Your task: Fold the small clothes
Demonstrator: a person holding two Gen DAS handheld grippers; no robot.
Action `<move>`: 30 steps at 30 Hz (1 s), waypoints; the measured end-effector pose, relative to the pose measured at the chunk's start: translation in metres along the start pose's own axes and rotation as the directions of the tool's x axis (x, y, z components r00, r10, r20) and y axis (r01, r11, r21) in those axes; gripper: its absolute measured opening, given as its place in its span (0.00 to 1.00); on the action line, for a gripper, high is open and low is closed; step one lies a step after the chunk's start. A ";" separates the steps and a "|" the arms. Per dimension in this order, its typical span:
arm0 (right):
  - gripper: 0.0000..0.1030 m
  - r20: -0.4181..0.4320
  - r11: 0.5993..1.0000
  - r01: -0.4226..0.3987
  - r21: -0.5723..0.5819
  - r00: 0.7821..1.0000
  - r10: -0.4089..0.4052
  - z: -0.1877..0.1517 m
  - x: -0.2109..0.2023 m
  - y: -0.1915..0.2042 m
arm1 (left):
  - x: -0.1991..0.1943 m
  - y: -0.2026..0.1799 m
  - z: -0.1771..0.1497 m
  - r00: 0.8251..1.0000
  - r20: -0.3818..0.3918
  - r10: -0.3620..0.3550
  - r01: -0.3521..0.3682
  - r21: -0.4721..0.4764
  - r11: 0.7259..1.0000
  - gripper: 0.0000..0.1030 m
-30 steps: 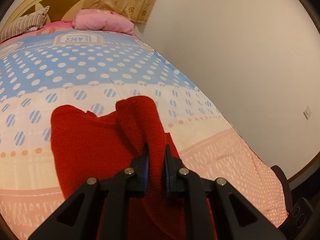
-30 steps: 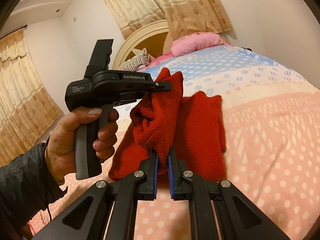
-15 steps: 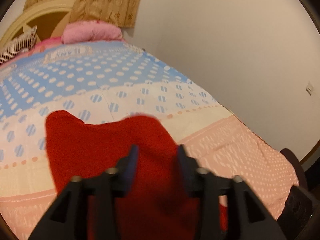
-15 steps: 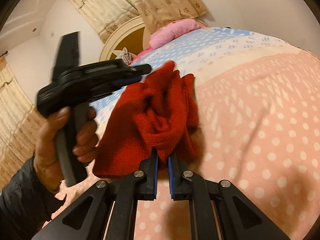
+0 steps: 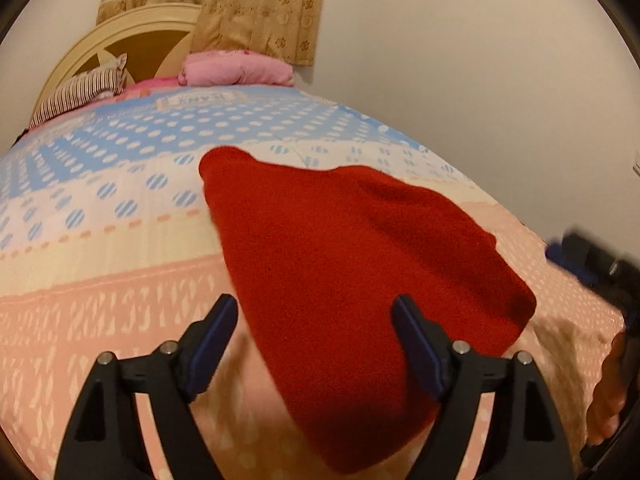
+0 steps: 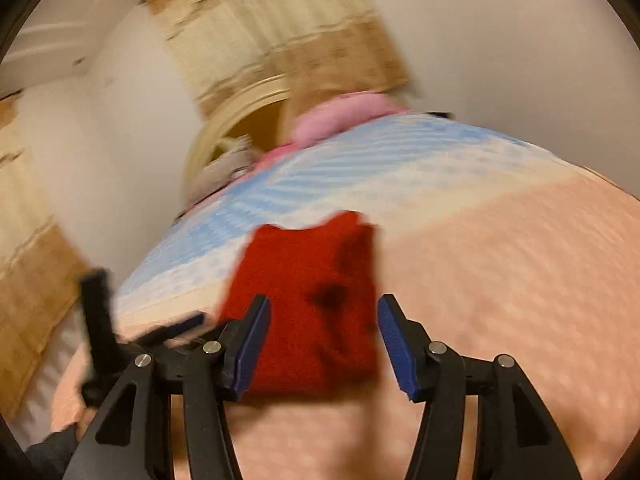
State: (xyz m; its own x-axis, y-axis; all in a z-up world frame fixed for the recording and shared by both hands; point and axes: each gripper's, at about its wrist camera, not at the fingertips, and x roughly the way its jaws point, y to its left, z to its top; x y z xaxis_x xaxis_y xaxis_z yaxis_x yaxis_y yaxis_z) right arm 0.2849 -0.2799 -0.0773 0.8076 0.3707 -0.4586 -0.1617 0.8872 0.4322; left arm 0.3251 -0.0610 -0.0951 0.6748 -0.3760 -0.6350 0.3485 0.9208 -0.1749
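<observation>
With its jaws spreading apart as we watch, the left gripper [image 5: 314, 344] hangs over the near end of the red knitted garment [image 5: 352, 280], and neither blue pad presses the cloth; the knit simply lies in the gap between them. Over in the right wrist view, the right gripper [image 6: 324, 340] is opening too, its fingers wide on either side of that same garment's near edge, no pinch on the wool at all. That view is badly smeared by motion, so fine detail is lost. The red piece lies spread on the bedspread [image 5: 100, 300], its near part on the pink dotted band and its far edge reaching up to the cream band with blue spots. In the left view a hand [image 5: 608, 392] shows at the right rim, dark gripper parts just above it. Beyond the garment the cover turns blue with white dots. At the head of the bed sit a pink pillow [image 5: 236, 70] and a striped pillow [image 5: 78, 94] against the arched headboard [image 5: 120, 36], with a patterned curtain [image 5: 256, 4] behind.
</observation>
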 end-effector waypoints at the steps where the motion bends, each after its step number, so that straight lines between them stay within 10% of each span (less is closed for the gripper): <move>1: 0.55 -0.012 0.999 -0.042 -0.021 0.999 0.042 0.009 0.008 0.009 | 0.001 0.000 -0.001 1.000 -0.003 0.001 -0.001 0.001 1.000 0.83; 6: 0.55 -0.180 0.993 -0.119 -0.010 0.977 0.115 0.029 0.072 0.016 | 0.006 0.007 -0.008 1.000 -0.017 -0.003 0.002 -0.032 0.999 0.88; 10: 0.55 -0.282 1.000 0.014 0.020 0.960 -0.008 0.020 0.110 -0.018 | -0.008 0.022 -0.004 1.000 0.019 -0.024 0.026 -0.106 0.994 0.92; 15: 0.55 -0.296 0.997 0.052 0.058 0.955 -0.032 0.014 0.098 -0.037 | 0.007 0.029 -0.003 1.000 -0.006 0.017 -0.018 -0.114 0.993 1.00; 20: 0.55 -0.124 0.990 0.108 -0.089 0.985 -0.118 0.039 0.073 0.001 | 0.017 0.036 -0.009 0.999 -0.040 -0.022 0.015 -0.156 0.988 1.00; 24: 0.55 -0.114 0.982 0.019 -0.186 0.993 -0.041 0.064 0.084 0.035 | 0.015 0.036 -0.012 0.999 -0.035 -0.021 0.015 -0.160 0.987 1.00; 27: 0.56 -0.274 0.976 -0.057 -0.212 0.962 -0.003 0.064 0.123 0.040 | 0.014 0.035 -0.013 0.999 -0.039 -0.012 0.006 -0.159 0.987 1.00; 30: 0.56 -0.356 0.973 0.056 -0.224 0.925 -0.135 0.052 0.154 0.016 | 0.017 0.035 -0.014 0.999 -0.054 -0.003 -0.006 -0.159 0.987 1.00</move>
State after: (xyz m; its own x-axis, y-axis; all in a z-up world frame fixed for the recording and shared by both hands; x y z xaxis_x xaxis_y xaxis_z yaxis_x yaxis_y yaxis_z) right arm 0.4365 -0.2228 -0.1004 0.5666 0.3209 -0.7589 -0.2398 0.9454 0.2207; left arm 0.3394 -0.0341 -0.1226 0.6373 -0.3726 -0.6745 0.2366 0.9277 -0.2888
